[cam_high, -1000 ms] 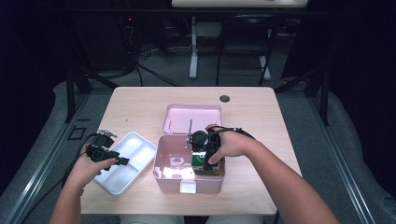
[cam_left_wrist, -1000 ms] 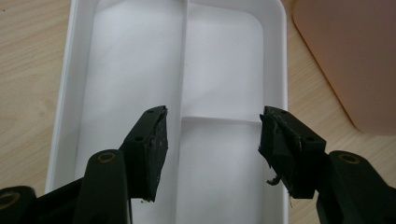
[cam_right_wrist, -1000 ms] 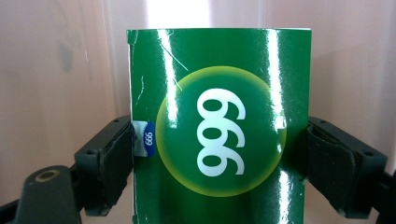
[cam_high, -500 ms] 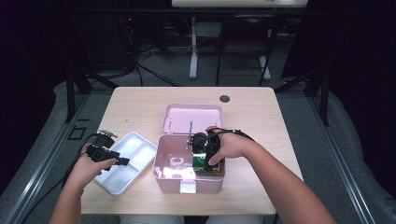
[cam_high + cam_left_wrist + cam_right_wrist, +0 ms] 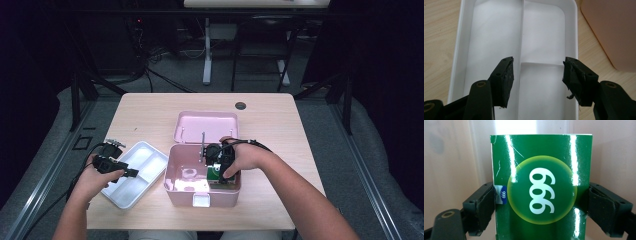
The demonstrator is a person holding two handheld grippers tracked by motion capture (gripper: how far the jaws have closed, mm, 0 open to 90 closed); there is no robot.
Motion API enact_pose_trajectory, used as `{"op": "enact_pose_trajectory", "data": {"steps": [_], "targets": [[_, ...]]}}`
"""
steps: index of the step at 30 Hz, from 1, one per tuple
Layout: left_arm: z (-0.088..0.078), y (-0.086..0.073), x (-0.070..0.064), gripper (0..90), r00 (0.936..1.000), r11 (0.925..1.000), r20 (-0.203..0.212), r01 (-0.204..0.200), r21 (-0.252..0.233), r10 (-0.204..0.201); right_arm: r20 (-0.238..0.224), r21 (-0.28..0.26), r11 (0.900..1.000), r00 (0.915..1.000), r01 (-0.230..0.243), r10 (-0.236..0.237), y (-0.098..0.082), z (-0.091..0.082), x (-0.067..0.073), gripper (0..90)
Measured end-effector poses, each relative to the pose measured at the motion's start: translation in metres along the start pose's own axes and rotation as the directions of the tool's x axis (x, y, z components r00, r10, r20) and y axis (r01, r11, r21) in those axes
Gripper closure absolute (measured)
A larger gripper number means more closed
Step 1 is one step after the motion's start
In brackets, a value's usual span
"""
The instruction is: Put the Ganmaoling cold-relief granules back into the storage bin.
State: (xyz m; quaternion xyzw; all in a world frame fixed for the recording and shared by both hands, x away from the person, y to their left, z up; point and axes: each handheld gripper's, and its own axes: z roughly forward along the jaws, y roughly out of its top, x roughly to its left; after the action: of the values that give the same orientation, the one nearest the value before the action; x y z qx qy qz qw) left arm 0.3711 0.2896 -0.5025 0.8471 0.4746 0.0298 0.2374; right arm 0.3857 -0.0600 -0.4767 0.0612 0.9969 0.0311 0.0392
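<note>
Little has moved since the earlier frames — the right gripper (image 5: 218,171) remains low inside the pink box (image 5: 200,192), jaws pinching a green carton (image 5: 540,187) by its two sides. That carton stands upright between the pads, box walls just beyond it. The left gripper (image 5: 537,75) hovers spread and empty over the white divided tray (image 5: 457,50) directly ahead of it. Judged progress: carton grasped, not yet lifted clear — transfer out of the box, probably to the tray, appears outstanding.

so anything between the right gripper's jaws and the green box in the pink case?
Nothing visible. In the right gripper view both pads of the right gripper sit flush against the sides of the green box, inside the pink case. No gap or object between.
</note>
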Motion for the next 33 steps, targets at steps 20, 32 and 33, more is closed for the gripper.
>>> {"op": "enact_pose_trajectory", "data": {"steps": [20,32,33], "targets": [[0.000,0.000,0.000,41.4,1.0000,1.0000,0.000,0.000,0.004,0.000,-0.016,-0.048,0.998,0.9991,-0.040,0.040,-0.005,-0.019,0.003,14.1],[0.000,0.000,0.000,41.4,1.0000,1.0000,0.000,-0.002,0.001,0.002,0.006,-0.048,0.998,0.9992,-0.040,0.040,-0.006,-0.046,0.009,14.9],[-0.001,0.000,-0.001,41.4,1.0000,1.0000,0.001,0.000,0.000,0.000,0.009,-0.049,0.998,0.9989,-0.045,0.045,-0.007,-0.049,0.009,14.9]]}}
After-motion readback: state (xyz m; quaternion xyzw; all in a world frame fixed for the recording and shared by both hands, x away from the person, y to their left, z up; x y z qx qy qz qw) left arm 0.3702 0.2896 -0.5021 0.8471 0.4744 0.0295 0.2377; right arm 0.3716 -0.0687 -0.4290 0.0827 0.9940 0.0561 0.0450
